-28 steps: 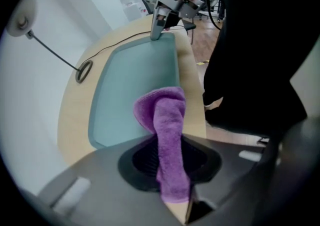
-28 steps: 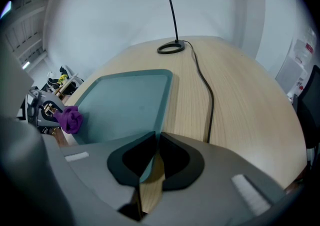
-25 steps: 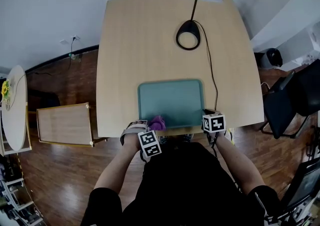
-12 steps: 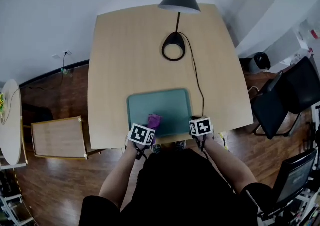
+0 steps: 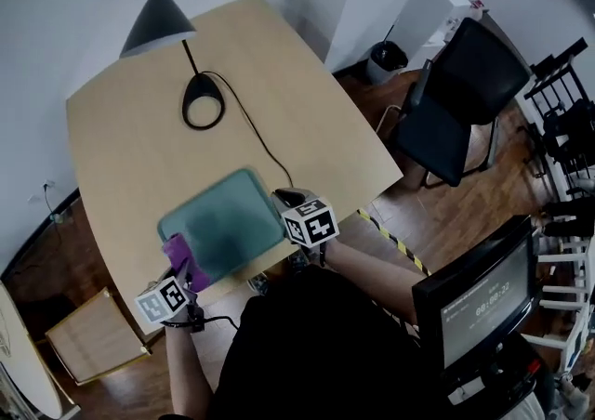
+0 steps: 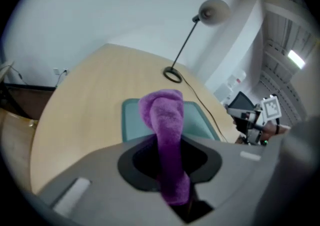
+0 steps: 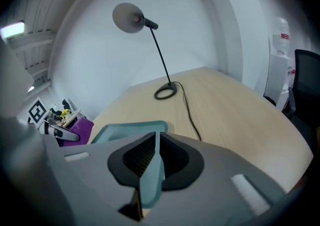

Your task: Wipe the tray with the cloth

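A teal tray (image 5: pixel 228 218) lies near the front edge of the wooden table (image 5: pixel 121 144). My left gripper (image 5: pixel 186 269) is shut on a purple cloth (image 5: pixel 179 252), which sits at the tray's near left corner. In the left gripper view the cloth (image 6: pixel 165 130) stands up between the jaws, with the tray (image 6: pixel 131 122) beyond it. My right gripper (image 5: pixel 285 198) is shut on the tray's near right corner. In the right gripper view the teal rim (image 7: pixel 151 172) is pinched between the jaws of the right gripper (image 7: pixel 152 160), and the cloth (image 7: pixel 78 130) shows at the left.
A black desk lamp (image 5: pixel 158 11) stands at the table's far side, its ring base (image 5: pixel 203 102) and cable (image 5: pixel 251 135) running toward the tray. A black chair (image 5: pixel 456 98) and a monitor (image 5: pixel 474 302) are to the right. A wooden panel (image 5: pixel 88 339) lies on the floor at left.
The head view has swung hard to the right, so the table sits at the left and tilted. The cloth went from the tray's near edge onto its near left corner. The right gripper stays at the tray's corner.
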The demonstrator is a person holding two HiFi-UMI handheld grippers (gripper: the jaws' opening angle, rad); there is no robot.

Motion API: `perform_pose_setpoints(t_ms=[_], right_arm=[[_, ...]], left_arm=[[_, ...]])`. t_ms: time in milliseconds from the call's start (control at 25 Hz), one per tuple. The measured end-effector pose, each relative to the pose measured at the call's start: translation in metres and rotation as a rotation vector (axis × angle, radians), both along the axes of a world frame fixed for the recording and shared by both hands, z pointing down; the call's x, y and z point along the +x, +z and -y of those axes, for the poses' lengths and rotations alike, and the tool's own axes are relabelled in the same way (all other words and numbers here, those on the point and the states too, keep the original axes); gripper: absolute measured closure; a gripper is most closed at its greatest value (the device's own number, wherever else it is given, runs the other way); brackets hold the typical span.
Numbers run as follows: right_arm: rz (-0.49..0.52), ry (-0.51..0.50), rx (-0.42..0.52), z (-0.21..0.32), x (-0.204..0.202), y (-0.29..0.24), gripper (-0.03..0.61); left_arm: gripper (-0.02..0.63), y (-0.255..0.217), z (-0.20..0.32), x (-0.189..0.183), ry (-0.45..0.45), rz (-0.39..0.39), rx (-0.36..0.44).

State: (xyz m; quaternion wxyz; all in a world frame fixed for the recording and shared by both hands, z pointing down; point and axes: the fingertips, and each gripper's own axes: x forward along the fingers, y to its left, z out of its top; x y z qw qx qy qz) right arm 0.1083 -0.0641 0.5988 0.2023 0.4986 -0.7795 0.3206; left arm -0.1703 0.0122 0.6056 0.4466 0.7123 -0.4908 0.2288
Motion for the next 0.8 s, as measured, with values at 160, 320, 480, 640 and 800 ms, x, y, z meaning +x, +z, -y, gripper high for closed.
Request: perform_pose_setpoints(t_ms=[160,320,480,640,800], right_arm=[[0.065,-0.031,0.059,0.0,-0.018,-0.035,0.548],[0.128,-0.069,0.093,-0.004,-0.029,-0.058,0.549],[0.154,-0.057,0.103,-0.007,-0.007,-0.071,0.549],[0.145,-0.016,0.102,0.002,0.0,-0.074,0.551],[0.147,-0.03,0.084,0.0,-0.014,-0.068,0.554]], left_arm=[[0.506,-0.001,-0.007,-0.064,-0.095,0.063,-0.017],[0.506,-0.005,-0.026,-0.108,-0.166,0.13,-0.028],[0.506,0.029,-0.033,-0.117,-0.229,0.109,-0.069],[0.498,0.079,-0.017,-0.12,-0.257,0.033,-0.154],[0.443,0.088,-0.028,-0.14,-0.315,0.019,-0.177]])
